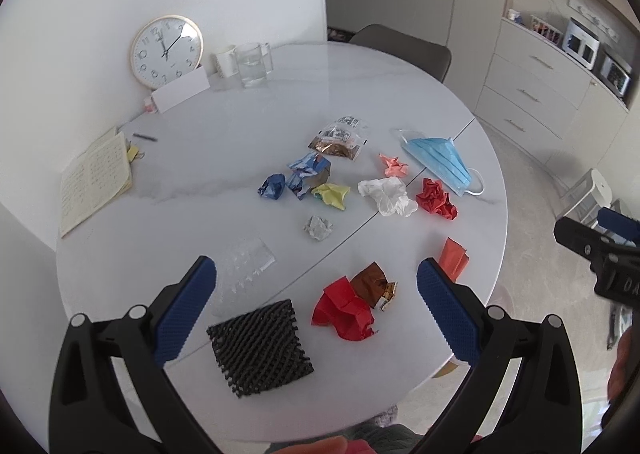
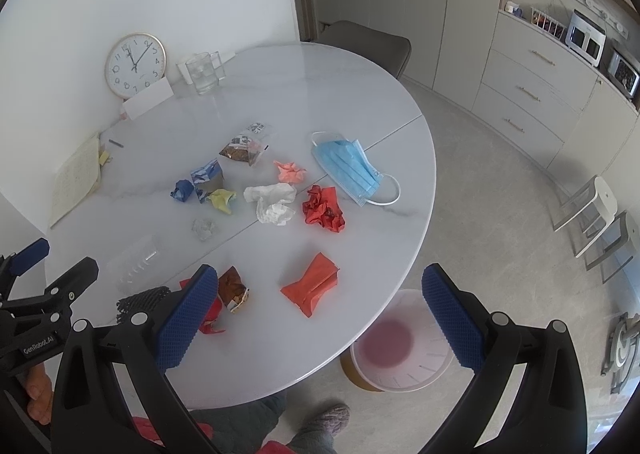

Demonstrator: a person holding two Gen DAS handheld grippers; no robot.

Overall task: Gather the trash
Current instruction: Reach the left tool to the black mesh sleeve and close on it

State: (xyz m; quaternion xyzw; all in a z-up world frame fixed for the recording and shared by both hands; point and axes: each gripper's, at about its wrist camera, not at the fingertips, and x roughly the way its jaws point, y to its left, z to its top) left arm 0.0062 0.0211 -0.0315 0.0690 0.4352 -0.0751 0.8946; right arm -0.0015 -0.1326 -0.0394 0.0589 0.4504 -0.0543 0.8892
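A: Left gripper and right gripper both spread wide, empty. Trash scattered on round table; bin below its edge.

B: Risk: clear blister tray, probably slippery, may slide off; crumpled red paper could snag neighbouring brown wrapper

Both fisheye views are bright and evenly lit by soft, daylight-like light, and the source itself is out of frame. The white table carries a broad, pale sheen and only faint, soft shadows under the scraps. The glass and the clock show small glints. Straight lines bow strongly toward the edges, and black corners ring each round picture. The middle is fairly sharp; the cabinets near the rim look soft and smeared. A hazy veil dulls the upper left.
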